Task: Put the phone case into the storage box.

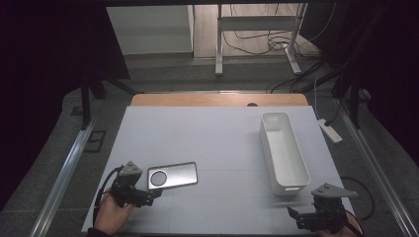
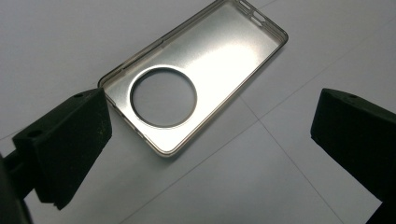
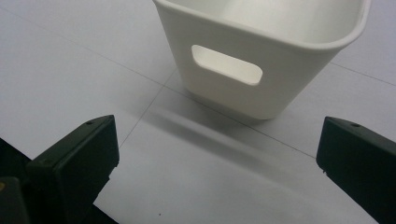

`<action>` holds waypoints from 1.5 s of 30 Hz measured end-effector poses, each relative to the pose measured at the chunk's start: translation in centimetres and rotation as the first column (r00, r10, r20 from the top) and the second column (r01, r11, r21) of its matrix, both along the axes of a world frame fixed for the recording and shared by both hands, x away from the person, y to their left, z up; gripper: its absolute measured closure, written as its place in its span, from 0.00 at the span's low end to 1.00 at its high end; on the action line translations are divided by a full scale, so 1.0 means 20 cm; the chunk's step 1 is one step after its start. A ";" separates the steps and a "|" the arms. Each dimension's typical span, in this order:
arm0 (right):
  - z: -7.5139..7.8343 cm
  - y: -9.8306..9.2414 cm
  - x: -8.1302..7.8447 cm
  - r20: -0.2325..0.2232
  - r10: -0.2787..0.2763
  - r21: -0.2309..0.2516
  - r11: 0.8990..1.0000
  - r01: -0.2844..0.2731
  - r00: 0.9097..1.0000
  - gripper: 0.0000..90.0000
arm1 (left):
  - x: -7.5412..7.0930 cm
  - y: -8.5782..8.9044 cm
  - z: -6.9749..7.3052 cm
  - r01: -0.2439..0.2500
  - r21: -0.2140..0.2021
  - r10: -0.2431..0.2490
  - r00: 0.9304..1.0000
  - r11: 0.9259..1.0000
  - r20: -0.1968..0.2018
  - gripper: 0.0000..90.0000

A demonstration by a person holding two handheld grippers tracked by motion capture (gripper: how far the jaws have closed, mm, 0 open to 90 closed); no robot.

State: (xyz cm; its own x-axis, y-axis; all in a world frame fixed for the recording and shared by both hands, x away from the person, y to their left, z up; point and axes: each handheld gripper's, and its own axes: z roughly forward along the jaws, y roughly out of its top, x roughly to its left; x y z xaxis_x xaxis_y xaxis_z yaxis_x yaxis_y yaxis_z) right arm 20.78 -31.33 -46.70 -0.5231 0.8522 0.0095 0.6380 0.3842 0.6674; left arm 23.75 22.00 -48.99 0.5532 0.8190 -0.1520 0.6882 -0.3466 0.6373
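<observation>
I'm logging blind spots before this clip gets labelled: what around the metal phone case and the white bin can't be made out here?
- Phone case: its underside lies against the table in the left gripper view and the high view.
- White bin: its far end is cut off by the top edge of the right gripper view.
- Right gripper: the hand holding it is cut off by the bottom edge of the high view.

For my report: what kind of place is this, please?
Probably a lab or recording workspace: a white-covered table fenced by dark curtains, loose cables on the floor behind, and a metal frame stand.
</observation>
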 end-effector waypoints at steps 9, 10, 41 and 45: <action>0.00 0.00 0.00 -0.003 -0.003 0.006 1.000 0.003 1.000 0.00 | 0.07 -0.04 0.00 0.018 0.017 -0.018 1.000 1.000 -0.007 0.00; 0.00 0.00 0.00 -0.003 -0.003 0.006 1.000 0.003 1.000 0.00 | 0.08 -0.05 0.01 0.019 0.018 -0.019 1.000 1.000 -0.007 0.00; 0.00 0.00 0.00 -0.009 0.008 0.000 1.000 -0.008 1.000 0.00 | 0.28 -0.21 0.03 0.085 0.055 -0.083 0.996 0.995 -0.032 0.00; 0.00 0.00 0.00 -0.010 0.009 0.000 1.000 -0.009 1.000 0.00 | 0.31 -0.24 0.03 0.091 0.060 -0.089 0.995 0.994 -0.035 0.00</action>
